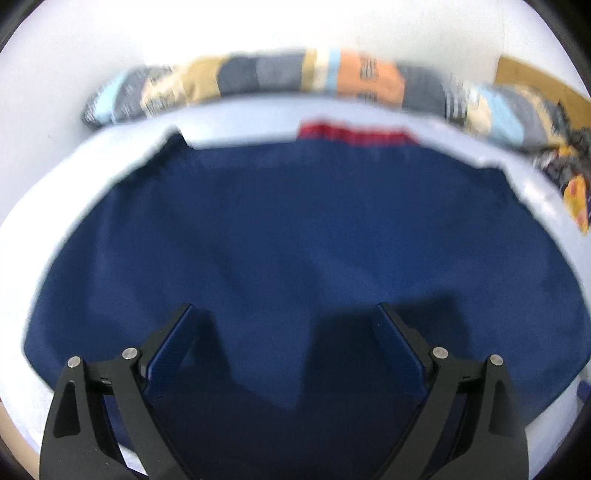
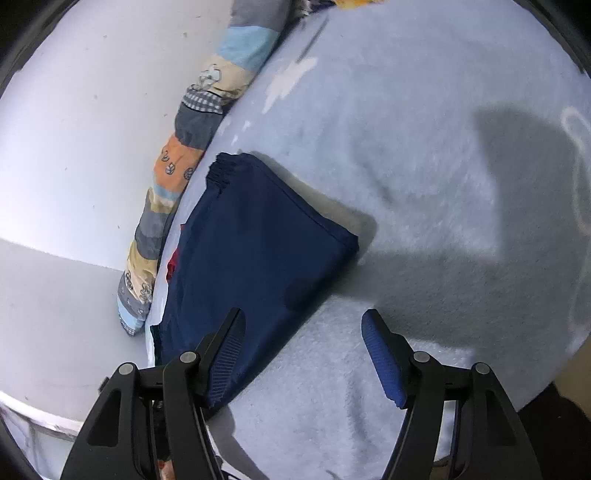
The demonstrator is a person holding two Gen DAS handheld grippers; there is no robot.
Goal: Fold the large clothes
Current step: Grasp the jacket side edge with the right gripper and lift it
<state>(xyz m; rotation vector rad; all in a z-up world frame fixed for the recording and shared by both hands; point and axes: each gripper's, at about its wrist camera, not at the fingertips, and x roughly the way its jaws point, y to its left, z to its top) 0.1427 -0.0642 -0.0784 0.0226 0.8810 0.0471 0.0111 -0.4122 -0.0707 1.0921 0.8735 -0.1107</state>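
Left wrist view: left gripper (image 1: 284, 314) has its jaws spread wide with nothing between them, hovering over the navy garment (image 1: 295, 229). The garment fills the space directly ahead of and under the fingers, spread flat on the pale blue blanket (image 1: 243, 114). Its far edge is straight, with a strip of red trim (image 1: 354, 133) showing at the far middle. Beyond that edge a patchwork bolster (image 1: 258, 77) runs along the white wall (image 1: 295, 26). The frame is blurred, so fine creases can't be read.

Right wrist view: right gripper (image 2: 301, 332) also has its jaws spread, empty. The garment (image 2: 258, 240) lies ahead and to the left of the fingers; its near corner passes under the left finger, the right finger is over bare blanket (image 2: 406, 147). Can't tell whether the left finger touches the cloth or only overlaps it. From here the garment reads as a compact stacked rectangle with clean edges and layered hems at the far corner. A bit of red peeks out on its left side. The bolster (image 2: 177, 177) runs along the garment's left.

Progress, judged: several folds look done, as the piece is already a tidy multi-layer rectangle. Neither gripper is holding cloth. What's left is probably one more fold in half or a final smoothing; can't tell from these frames whether it's considered finished.
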